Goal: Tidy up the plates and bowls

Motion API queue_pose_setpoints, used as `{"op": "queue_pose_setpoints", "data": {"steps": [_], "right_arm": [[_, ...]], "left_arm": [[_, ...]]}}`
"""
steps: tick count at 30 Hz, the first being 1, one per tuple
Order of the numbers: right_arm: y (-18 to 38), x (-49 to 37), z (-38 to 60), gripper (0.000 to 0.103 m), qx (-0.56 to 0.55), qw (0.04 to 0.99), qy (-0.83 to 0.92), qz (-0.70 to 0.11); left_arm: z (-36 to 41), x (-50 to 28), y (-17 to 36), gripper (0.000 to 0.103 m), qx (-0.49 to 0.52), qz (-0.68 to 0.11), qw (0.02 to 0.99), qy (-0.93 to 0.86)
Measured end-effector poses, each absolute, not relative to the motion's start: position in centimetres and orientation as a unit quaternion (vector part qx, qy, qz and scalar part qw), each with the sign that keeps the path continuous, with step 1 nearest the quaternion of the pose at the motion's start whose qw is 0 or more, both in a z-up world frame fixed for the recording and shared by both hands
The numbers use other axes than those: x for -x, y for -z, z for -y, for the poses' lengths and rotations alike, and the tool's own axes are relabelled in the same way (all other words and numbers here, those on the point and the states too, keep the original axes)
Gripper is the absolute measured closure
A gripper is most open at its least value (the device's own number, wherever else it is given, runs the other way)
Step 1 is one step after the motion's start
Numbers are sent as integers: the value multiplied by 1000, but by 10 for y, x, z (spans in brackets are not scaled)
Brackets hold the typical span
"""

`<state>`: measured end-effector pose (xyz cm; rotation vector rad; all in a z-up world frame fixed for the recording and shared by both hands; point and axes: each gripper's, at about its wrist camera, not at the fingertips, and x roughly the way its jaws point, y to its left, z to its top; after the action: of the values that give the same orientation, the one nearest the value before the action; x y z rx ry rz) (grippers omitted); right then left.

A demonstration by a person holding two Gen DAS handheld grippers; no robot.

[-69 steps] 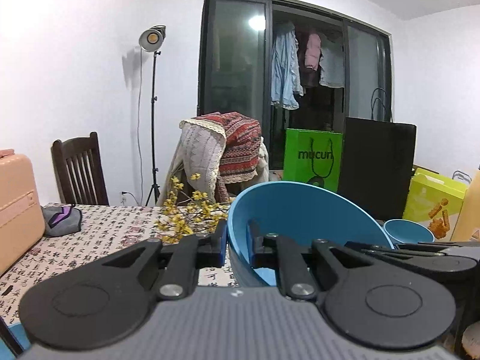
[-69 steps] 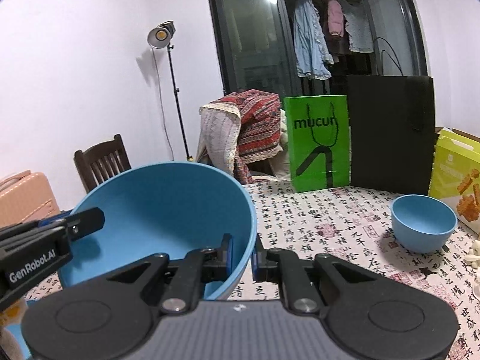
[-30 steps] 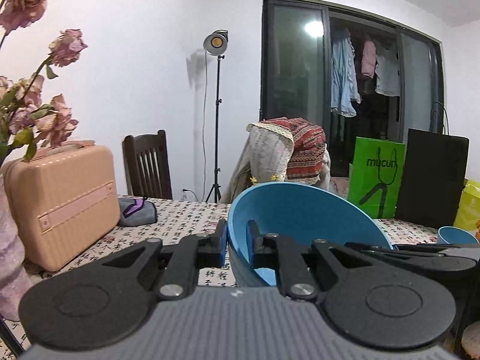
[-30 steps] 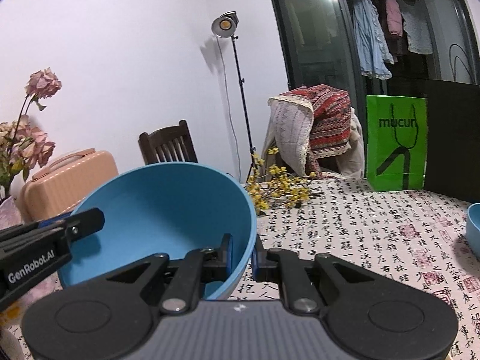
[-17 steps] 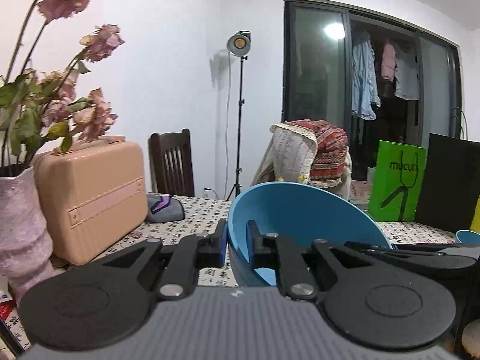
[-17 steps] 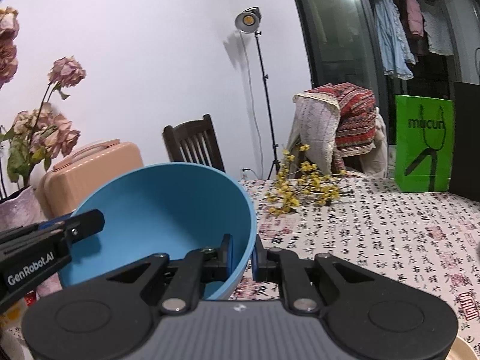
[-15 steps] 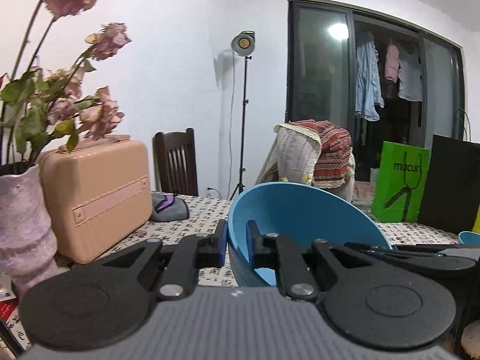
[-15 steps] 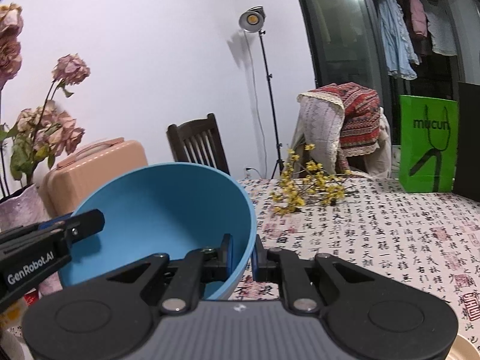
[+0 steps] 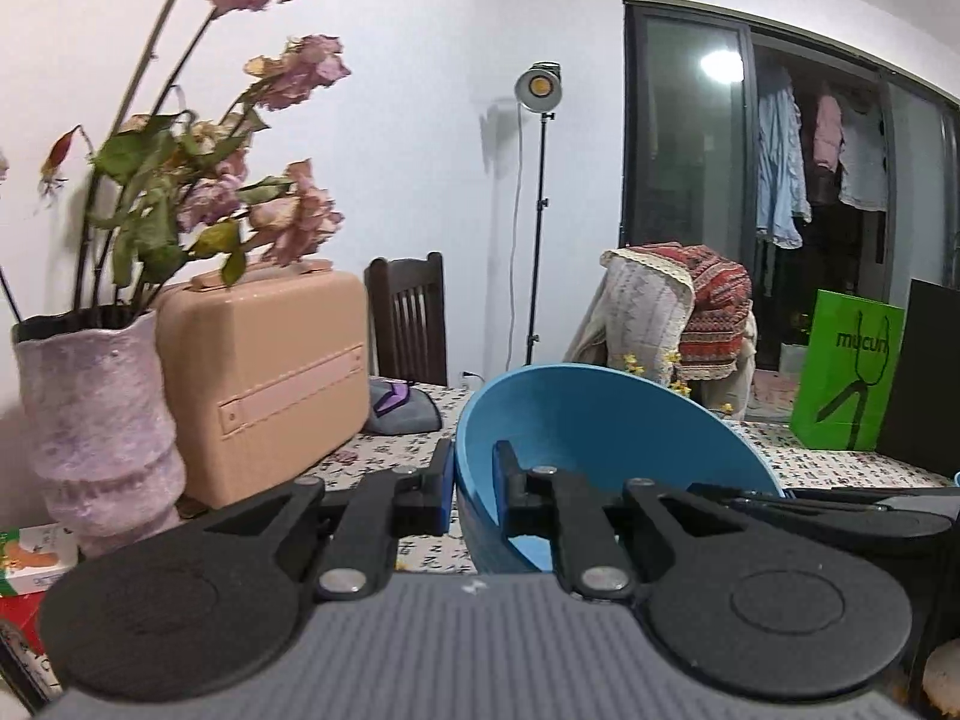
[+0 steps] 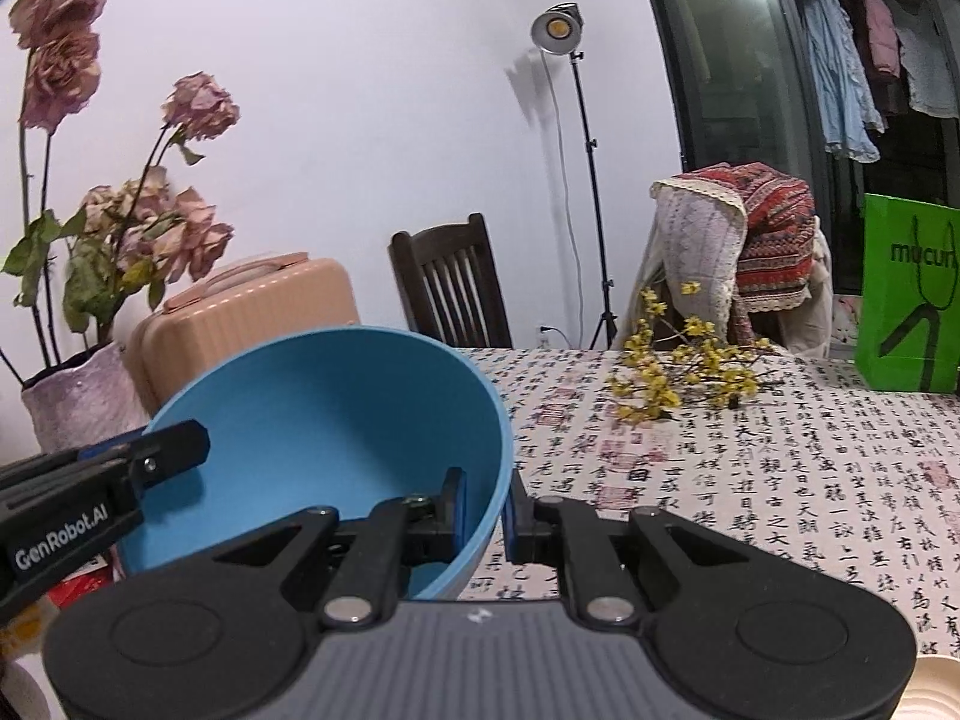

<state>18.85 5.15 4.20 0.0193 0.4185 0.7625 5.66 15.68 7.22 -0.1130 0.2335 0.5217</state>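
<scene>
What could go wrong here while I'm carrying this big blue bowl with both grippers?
1. The left gripper and right gripper each pinch only the thin rim of the blue bowl, on opposite sides; if the hands drift apart or twist, it could slip out.
2. The vase of dried flowers and the peach suitcase stand close on the left; the bowl could knock the vase over.

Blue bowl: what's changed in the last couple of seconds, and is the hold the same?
Both grippers have swung the big blue bowl leftward across the table: the small blue bowl and the yellow box have left both views, while the vase of dried roses and the peach suitcase have come in. Unchanged: the left gripper and right gripper stay clamped on opposite sides of its rim, jaws as before.
</scene>
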Motion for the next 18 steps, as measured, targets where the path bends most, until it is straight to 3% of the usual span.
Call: {"op": "queue_pose_setpoints", "data": {"steps": [18], "right_arm": [[-41,-166,-92,91,2,888,-411,-206]], "left_arm": [[-183,-22,-71,90,64,-114,944,-302]]}}
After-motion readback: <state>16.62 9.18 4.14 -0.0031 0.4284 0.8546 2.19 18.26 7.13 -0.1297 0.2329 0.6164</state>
